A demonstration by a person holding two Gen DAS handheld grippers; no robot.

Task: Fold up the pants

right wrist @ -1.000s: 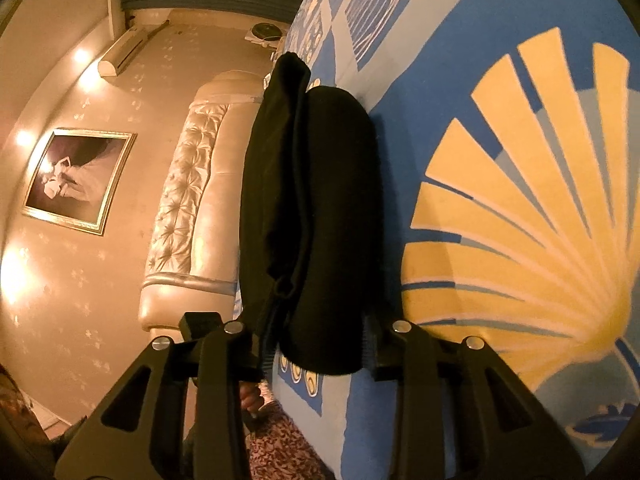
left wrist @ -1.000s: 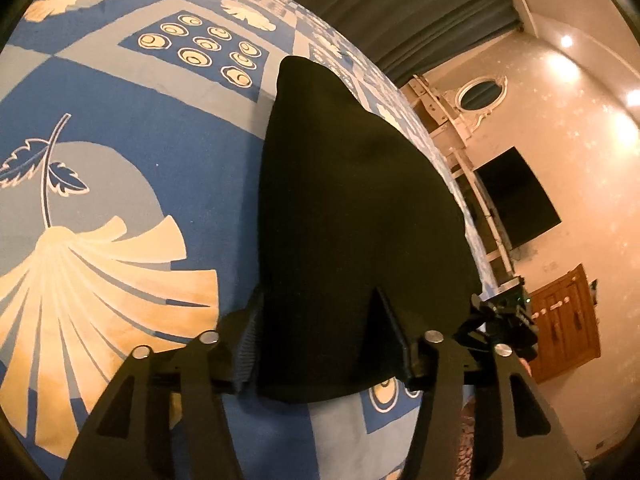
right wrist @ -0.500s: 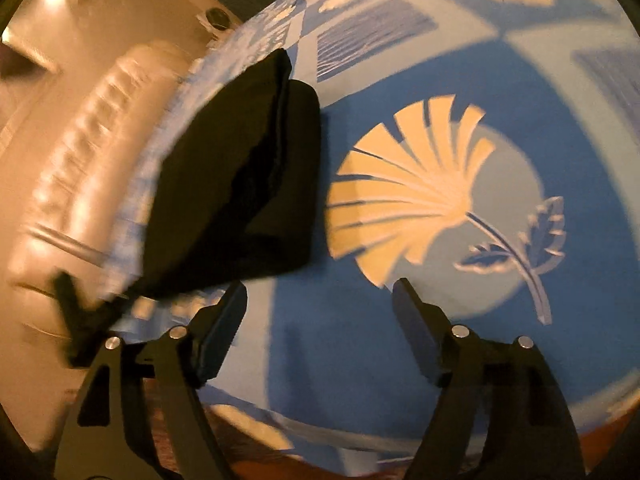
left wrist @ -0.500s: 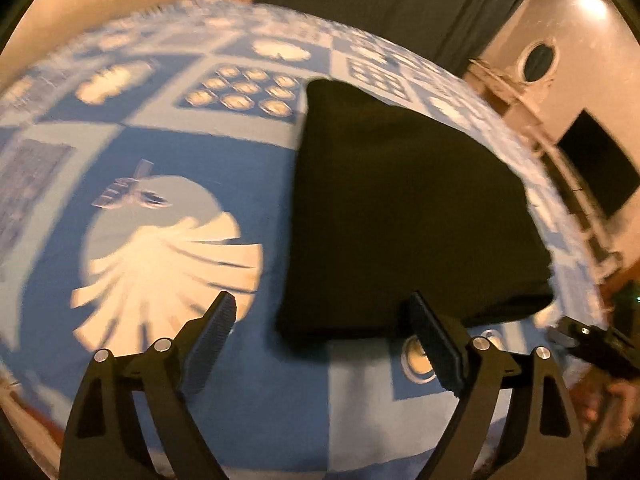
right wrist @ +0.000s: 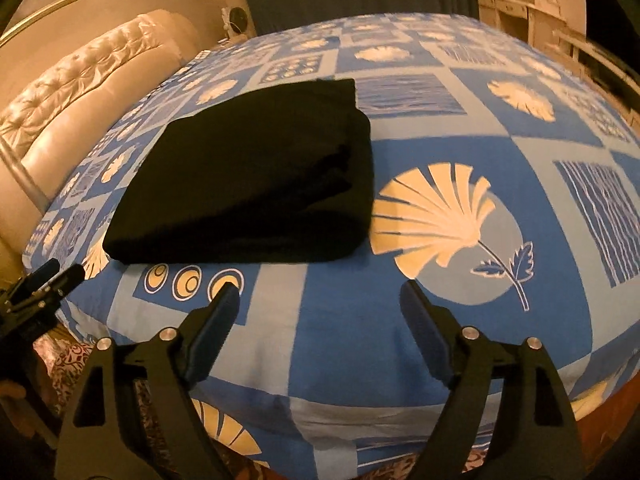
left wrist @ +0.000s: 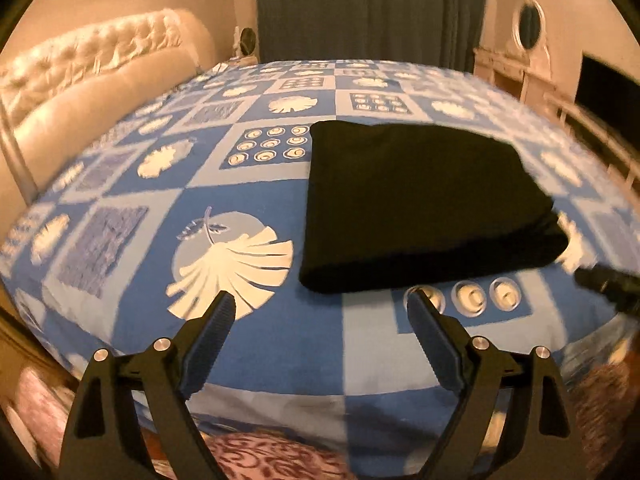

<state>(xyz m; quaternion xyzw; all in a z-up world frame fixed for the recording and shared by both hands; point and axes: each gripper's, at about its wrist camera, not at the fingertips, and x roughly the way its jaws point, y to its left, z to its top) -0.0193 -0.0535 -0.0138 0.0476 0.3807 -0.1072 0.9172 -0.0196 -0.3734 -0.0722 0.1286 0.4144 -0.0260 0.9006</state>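
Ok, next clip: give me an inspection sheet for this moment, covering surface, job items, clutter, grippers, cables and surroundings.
Surface: bed with a blue patterned bedspread, lying smooth.
Job's things: black pants folded into a compact stack, lying flat near the bed's front edge.
Clutter: nothing seen on the bedspread besides the pants.
Grippers: left hand-held gripper open and empty, short of the pants; right hand-held gripper still opening, nothing between its jaws, clear of the pants.
Cables: nothing seen.
Surroundings: tufted headboard, dark curtain, oval mirror, patterned rug below.
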